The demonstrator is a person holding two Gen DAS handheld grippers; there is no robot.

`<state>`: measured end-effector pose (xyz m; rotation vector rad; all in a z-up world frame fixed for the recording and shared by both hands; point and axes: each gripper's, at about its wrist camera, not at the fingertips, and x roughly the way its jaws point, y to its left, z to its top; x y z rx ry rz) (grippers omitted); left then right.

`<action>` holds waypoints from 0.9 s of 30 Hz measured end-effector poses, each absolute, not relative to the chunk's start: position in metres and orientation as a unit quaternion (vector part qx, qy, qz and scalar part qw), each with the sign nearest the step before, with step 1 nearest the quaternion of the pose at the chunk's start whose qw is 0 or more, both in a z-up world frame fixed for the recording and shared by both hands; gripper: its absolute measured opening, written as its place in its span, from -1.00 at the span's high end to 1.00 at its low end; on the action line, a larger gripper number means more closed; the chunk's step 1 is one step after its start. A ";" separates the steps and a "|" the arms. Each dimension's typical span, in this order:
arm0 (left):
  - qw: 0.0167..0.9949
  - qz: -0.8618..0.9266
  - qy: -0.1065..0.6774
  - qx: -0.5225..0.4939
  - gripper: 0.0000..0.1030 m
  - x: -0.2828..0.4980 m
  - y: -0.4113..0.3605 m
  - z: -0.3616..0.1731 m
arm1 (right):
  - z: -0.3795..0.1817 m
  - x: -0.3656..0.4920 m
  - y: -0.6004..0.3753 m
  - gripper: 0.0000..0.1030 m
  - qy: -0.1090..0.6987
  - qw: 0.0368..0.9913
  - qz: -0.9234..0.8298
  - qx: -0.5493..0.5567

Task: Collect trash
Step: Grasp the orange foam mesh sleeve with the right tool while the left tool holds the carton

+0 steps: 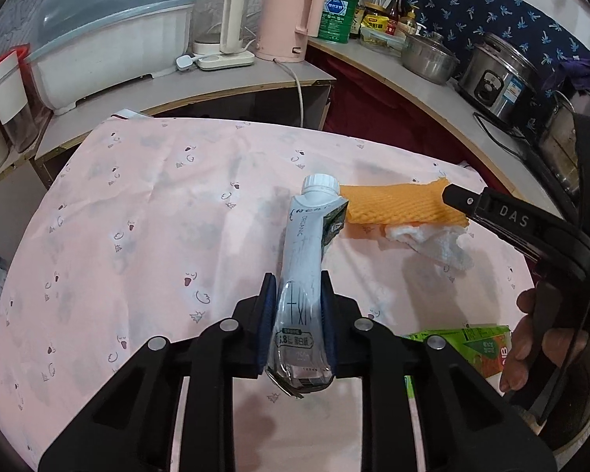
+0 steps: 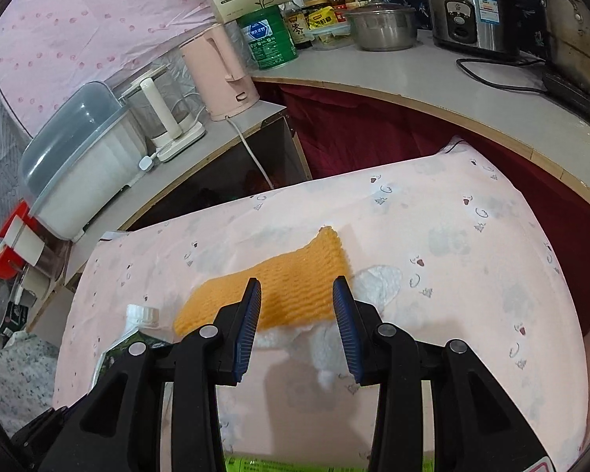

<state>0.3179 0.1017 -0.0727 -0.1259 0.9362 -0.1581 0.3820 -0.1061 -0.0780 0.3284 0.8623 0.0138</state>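
One bottle (image 1: 301, 275), one orange net (image 2: 271, 295), one tissue (image 1: 432, 242)

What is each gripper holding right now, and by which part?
Left gripper clamps the clear plastic bottle with white cap by its lower body. Right gripper holds nothing, open above the orange foam net.

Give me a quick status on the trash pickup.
Left hand-held gripper shut on the white bottle. Right hand-held gripper open over the orange foam net and tissue. Nothing in the way.
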 end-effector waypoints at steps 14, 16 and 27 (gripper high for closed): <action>0.885 -0.072 0.456 -0.066 0.60 0.320 0.104 -0.078 | -0.105 0.400 -0.098 0.40 0.454 0.879 0.013 0.147; 0.883 -0.071 0.458 -0.067 0.60 0.315 0.103 -0.079 | -0.108 0.392 -0.096 0.40 0.457 0.877 0.014 0.145; 0.876 -0.071 0.471 -0.074 0.60 0.271 0.102 -0.084 | -0.117 0.345 -0.089 0.98 0.489 0.861 0.033 0.135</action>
